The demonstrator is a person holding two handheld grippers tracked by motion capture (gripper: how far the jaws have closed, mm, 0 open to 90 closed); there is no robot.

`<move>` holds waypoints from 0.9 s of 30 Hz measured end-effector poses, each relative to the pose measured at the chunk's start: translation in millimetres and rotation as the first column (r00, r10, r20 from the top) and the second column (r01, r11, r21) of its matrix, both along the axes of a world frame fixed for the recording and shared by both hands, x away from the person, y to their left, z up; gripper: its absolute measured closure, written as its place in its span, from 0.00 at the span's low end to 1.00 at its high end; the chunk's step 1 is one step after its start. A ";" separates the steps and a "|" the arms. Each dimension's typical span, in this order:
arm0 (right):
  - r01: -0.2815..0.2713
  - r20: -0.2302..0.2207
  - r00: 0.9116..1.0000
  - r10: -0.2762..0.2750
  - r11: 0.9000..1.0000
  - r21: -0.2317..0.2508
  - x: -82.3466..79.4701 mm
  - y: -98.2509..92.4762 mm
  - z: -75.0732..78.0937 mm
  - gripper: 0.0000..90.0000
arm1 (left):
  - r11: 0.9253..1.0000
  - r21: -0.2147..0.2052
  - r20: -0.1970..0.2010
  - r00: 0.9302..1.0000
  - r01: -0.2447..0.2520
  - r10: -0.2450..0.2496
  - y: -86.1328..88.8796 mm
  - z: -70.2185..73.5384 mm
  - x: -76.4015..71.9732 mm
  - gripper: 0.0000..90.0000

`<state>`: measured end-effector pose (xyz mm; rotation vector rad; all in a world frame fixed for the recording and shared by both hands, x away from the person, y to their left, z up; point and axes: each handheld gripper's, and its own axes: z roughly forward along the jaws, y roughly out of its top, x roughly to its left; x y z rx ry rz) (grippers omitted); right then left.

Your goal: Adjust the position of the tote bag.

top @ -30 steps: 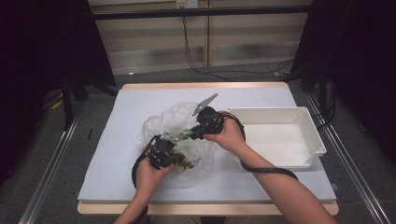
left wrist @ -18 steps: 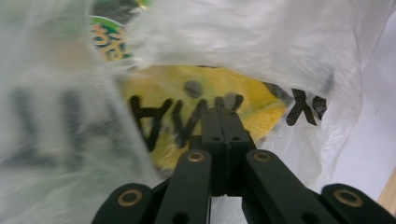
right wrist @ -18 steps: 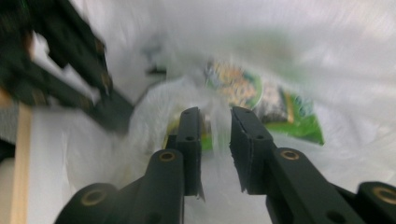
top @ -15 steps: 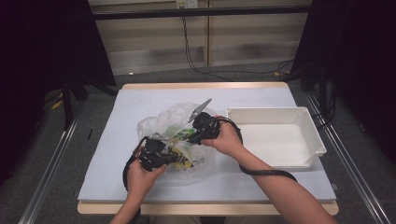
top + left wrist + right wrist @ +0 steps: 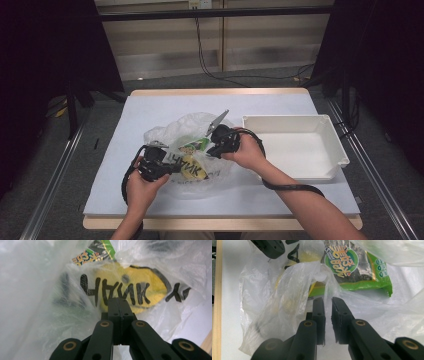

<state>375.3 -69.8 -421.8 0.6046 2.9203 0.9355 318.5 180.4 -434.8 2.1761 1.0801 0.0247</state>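
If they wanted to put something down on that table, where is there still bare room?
The white tray on the right looks bare inside. The table is bare along its far edge and left of the plastic bag. The middle is crowded: the bag, the green packet, the left gripper and right gripper.

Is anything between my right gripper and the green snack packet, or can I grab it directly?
Yes. A fold of the clear plastic bag rises between the right gripper and the green snack packet; the jaws, which have just been closing, stand narrowly apart around it. The packet lies beyond, partly under film.
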 end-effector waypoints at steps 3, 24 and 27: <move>-0.004 0.005 1.000 0.004 1.000 0.007 -0.9 -2.5 0.3 0.90 | 1.000 0.018 -0.005 1.000 0.008 -0.008 4.8 -0.8 -5.3 1.00; -0.035 0.017 0.999 0.034 0.998 0.058 -12.2 2.2 1.3 0.90 | 0.994 -0.008 0.196 0.974 -0.110 0.109 15.4 19.8 6.4 0.60; -0.026 0.015 1.000 0.025 0.996 0.080 -12.7 0.8 3.2 0.90 | 0.990 0.010 0.214 0.968 -0.139 0.134 18.4 20.8 13.0 0.56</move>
